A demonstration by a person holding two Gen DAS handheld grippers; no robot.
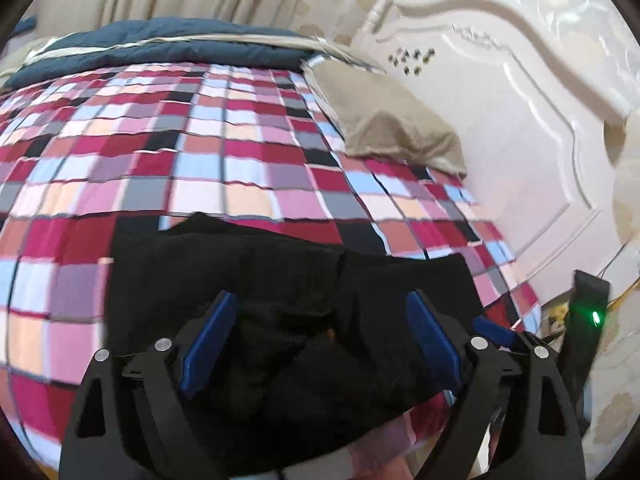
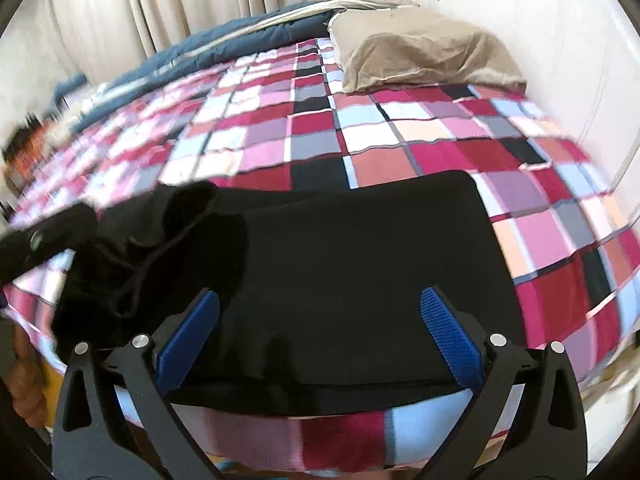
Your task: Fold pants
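The black pants (image 2: 360, 264) lie folded into a broad flat rectangle on the checked bedspread (image 2: 400, 132) near the bed's front edge. Their right part is smooth; at the left the cloth is bunched and rumpled, with a drawstring (image 2: 132, 284) trailing over it. The right tool (image 2: 320, 332) hangs just above the smooth part, its blue pads spread wide with nothing pinched between them. The left tool (image 1: 320, 332) is over the rumpled end, also spread wide, cloth lying beneath and between its fingers but not gripped. A tan pillow (image 2: 424, 56) sits well beyond the pants.
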